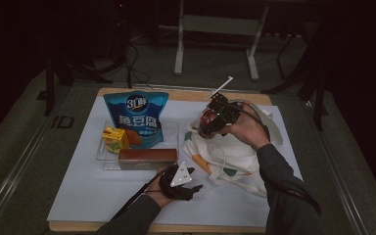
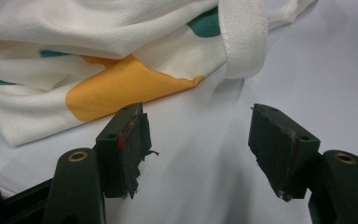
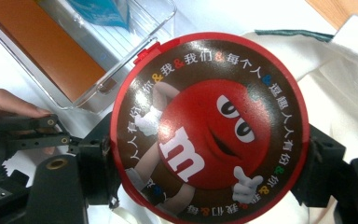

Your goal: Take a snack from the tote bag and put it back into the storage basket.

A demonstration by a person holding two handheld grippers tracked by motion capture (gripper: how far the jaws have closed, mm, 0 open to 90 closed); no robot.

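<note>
Red-rimmed round candy tin [image 3: 209, 126], printed with a red cartoon sweet, is clamped across its width between the jaws of the right gripper [image 3: 205, 172], one black pad at each side of the rim; it is carried above the white cloth bag [image 1: 235, 156], which lies crumpled on the right half of the table sheet [image 1: 78, 196]. Step in hand, as judged: the tin is being moved between bag and clear tray [image 1: 105, 159]; which way cannot be told. Next move, as judged, calls for a level carry and a low release, since the grip is held on a smooth curved rim. Left gripper [image 2: 198, 140]: jaws wide apart, nothing between them, rested on the sheet just beside the bag's orange patch. Tray, left of the bag: blue snack pouch [image 1: 137, 117], yellow carton [image 1: 115, 138] and brown box [image 1: 147, 156] are held
</note>
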